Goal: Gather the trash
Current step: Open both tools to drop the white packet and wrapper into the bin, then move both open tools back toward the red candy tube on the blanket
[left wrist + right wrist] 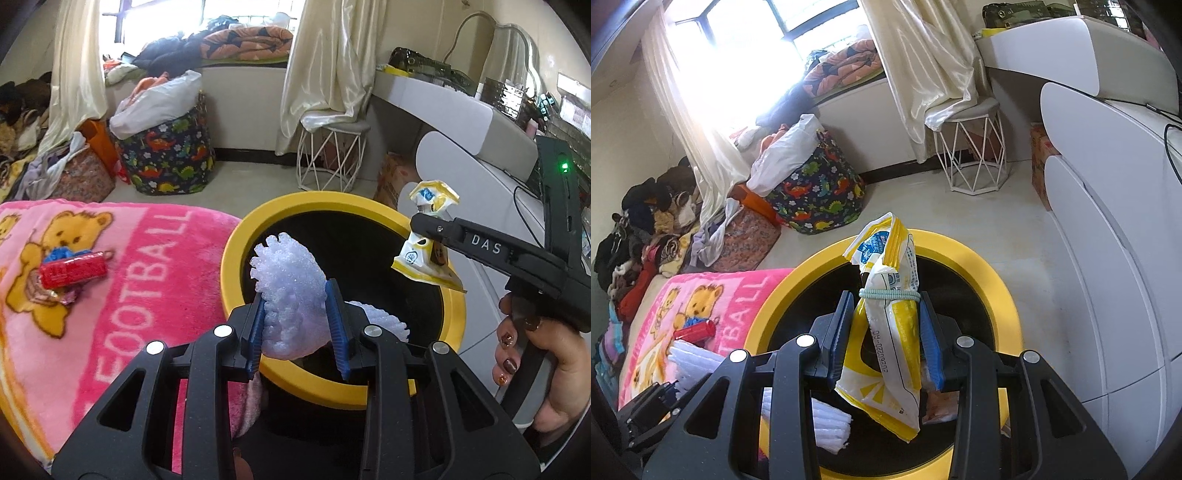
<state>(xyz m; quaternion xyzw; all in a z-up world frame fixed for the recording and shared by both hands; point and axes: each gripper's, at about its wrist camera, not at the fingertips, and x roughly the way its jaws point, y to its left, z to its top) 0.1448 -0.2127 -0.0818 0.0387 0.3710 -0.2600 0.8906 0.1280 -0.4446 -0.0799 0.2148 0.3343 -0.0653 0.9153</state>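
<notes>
Cluttered bedroom floor is filling the background: clothes are piling up at the far left, a dinosaur-print bag (pixel 170 155) is slumping under the curtains, and a wire stool (pixel 330 157) is standing near a white cabinet (pixel 1108 258) at the right. Between them pale floor is lying open.

We are working over a pink blanket (pixel 122 288) whose right edge is touching a bin (pixel 373 208) with a yellow rim and a black inside. On the blanket a red tube (pixel 72 273) is lying beside small wrappers, well apart from the bin.

Our left gripper (pixel 295 325) is squeezing a white foam sleeve (pixel 291 280), ridged and crumpled, just over the near part of the bin's mouth. Our right gripper (pixel 882 332) is clamping a yellow-and-white packet (pixel 886 325), creased and tied round with a pale green band (pixel 886 294), above the bin's opening.

Only the left view is showing the hand (pixel 535 362) working the right tool, with painted nails, and the packet hanging over the bin's far right rim. Only the right view is showing the band, the print on the packet, something pale inside the bin that we cannot identify, and the foam from the side at lower left.
</notes>
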